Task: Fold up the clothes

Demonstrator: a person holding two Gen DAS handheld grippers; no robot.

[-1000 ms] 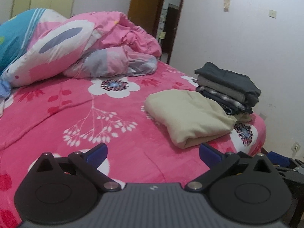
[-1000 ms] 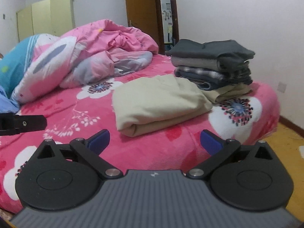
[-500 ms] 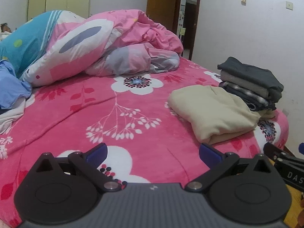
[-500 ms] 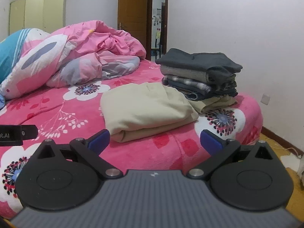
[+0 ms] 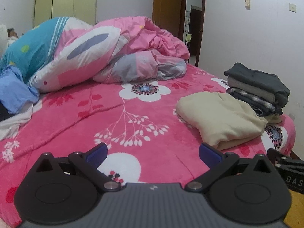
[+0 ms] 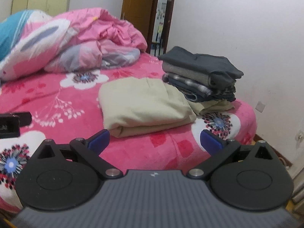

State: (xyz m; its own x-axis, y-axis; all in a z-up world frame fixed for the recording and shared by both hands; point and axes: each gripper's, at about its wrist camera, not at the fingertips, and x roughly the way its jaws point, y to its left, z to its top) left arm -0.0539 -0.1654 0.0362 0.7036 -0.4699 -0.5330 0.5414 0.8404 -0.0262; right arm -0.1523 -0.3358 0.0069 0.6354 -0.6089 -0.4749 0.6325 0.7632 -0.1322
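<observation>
A folded beige garment lies on the pink flowered bedspread near the right edge. Behind it stands a stack of folded dark and grey clothes. Unfolded blue and white clothes lie crumpled at the far left of the left wrist view. My left gripper hovers open over the near part of the bed, holding nothing. My right gripper is open too, just short of the beige garment's front fold, empty.
A bunched pink quilt and a teal pillow fill the back of the bed. A white wall runs along the right, with a wooden door and cream wardrobe behind. Floor drops off right.
Both grippers have drawn back and swung their view leftward and up, so more of the bed and the blue clothes at the left show. Both stay open and empty.
</observation>
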